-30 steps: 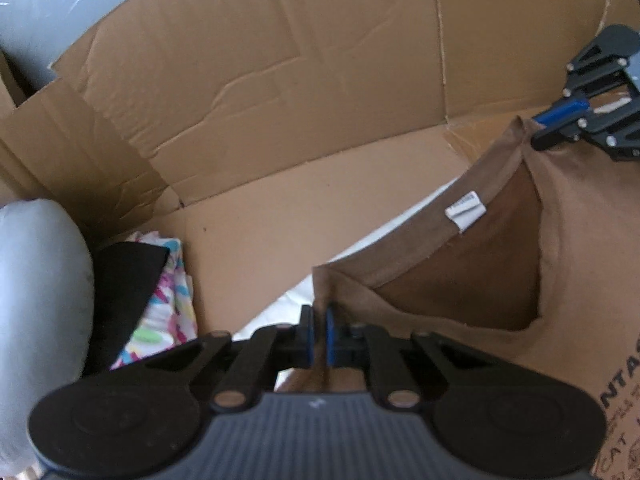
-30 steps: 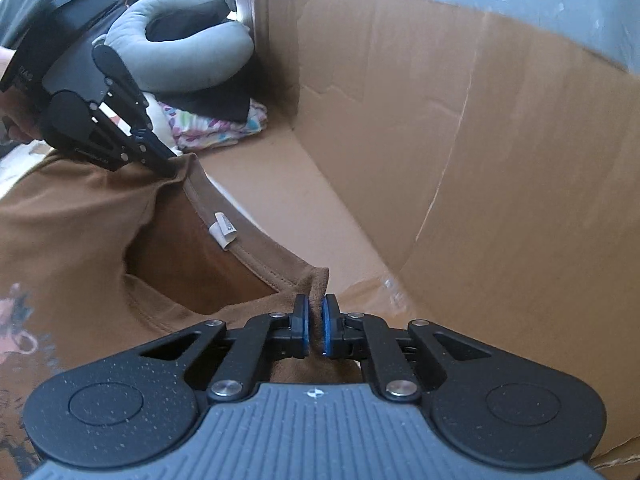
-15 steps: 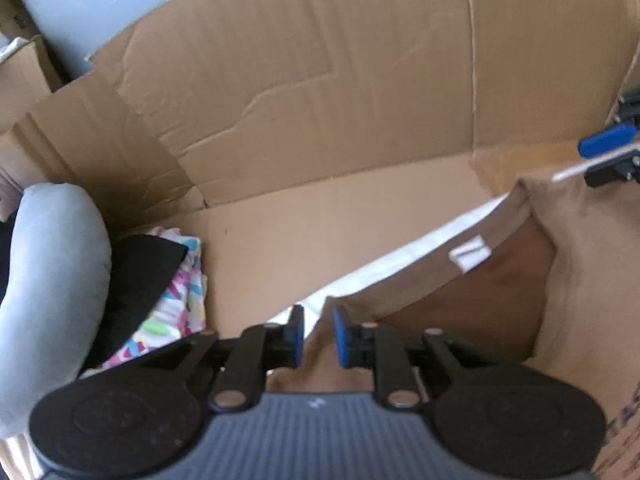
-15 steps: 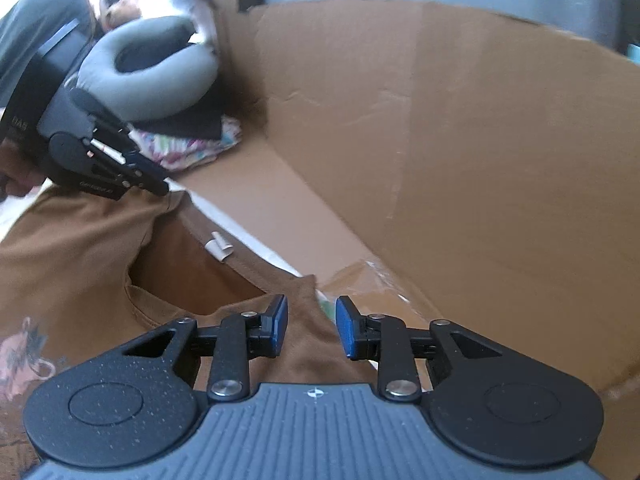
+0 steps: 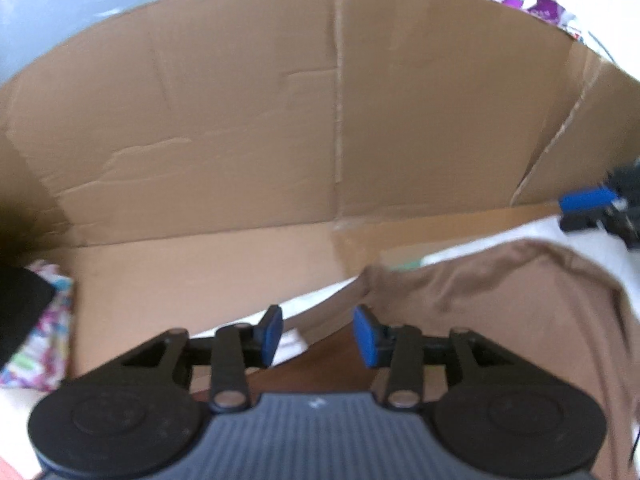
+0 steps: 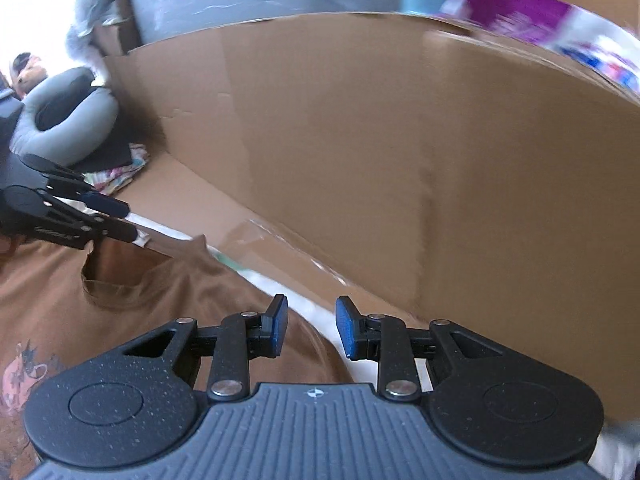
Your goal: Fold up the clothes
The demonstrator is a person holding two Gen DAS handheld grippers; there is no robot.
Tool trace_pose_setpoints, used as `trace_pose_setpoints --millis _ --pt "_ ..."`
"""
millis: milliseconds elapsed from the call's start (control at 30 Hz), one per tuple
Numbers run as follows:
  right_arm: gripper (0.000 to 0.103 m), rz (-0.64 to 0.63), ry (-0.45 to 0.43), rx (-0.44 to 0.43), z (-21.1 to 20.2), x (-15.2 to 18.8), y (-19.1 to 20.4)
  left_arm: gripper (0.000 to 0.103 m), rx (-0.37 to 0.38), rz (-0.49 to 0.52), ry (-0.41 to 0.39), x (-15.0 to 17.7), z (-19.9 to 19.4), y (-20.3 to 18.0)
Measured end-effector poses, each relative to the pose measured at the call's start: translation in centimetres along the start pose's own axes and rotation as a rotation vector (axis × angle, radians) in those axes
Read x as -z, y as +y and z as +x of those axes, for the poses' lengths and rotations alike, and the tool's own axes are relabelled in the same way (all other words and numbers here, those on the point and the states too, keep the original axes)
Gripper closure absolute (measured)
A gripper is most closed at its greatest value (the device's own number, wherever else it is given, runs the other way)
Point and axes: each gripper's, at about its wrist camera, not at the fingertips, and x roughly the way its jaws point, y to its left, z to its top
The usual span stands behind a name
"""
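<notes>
A brown T-shirt (image 5: 500,300) lies flat on a white surface, its neck opening toward the cardboard wall. In the right wrist view the same brown T-shirt (image 6: 120,312) shows a pinkish print at the lower left. My left gripper (image 5: 318,336) hovers over the collar with its jaws opening; nothing is pressed between the blue pads. My right gripper (image 6: 310,328) stands open above the shirt's shoulder edge, holding nothing. Each gripper shows in the other's view: the right gripper (image 5: 592,208) at the far right, the left gripper (image 6: 108,218) at the left.
A tall cardboard wall (image 5: 320,120) runs behind the shirt, with a cardboard floor strip in front. At the left lie a grey neck pillow (image 6: 68,120), a black item and a colourful patterned cloth (image 5: 40,344). A purple-and-white package (image 6: 560,28) sits above the wall.
Both grippers were shut on the shirt's shoulder corners, then opened and let go. Both have pulled away and risen, and the shirt now lies flat.
</notes>
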Motion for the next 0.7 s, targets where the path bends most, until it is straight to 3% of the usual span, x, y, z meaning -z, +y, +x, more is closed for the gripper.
trace_pose_setpoints --millis 100,233,333,400,500,633,700 --pt "0.070 0.028 0.002 0.018 -1.4 1.2 -0.9 0.060 0.038 -0.037 -0.003 -0.6 1.0 -0.9" --pt "0.070 0.013 0.039 0.061 -2.9 2.4 -1.5 0.049 0.059 -0.109 0.019 -0.7 2.7 -1.8" --pt "0.070 0.002 0.064 0.091 -4.4 3.2 -1.7 0.059 0.067 -0.137 0.048 -0.6 4.4 -2.2" --pt "0.070 -0.002 0.087 0.118 -5.3 4.1 -1.7 0.086 0.063 -0.127 0.056 -0.2 4.8 -2.4" --pt "0.070 0.014 0.131 0.128 -6.1 5.8 -1.0 0.097 0.064 -0.121 0.047 0.7 4.8 -2.8" --pt "0.070 0.019 0.189 0.120 -6.7 8.5 1.0 0.096 0.052 -0.089 0.030 1.6 4.5 -2.9" --pt "0.070 -0.003 0.212 0.138 -6.8 9.9 2.3 0.088 0.055 -0.098 0.018 1.9 4.2 -2.7"
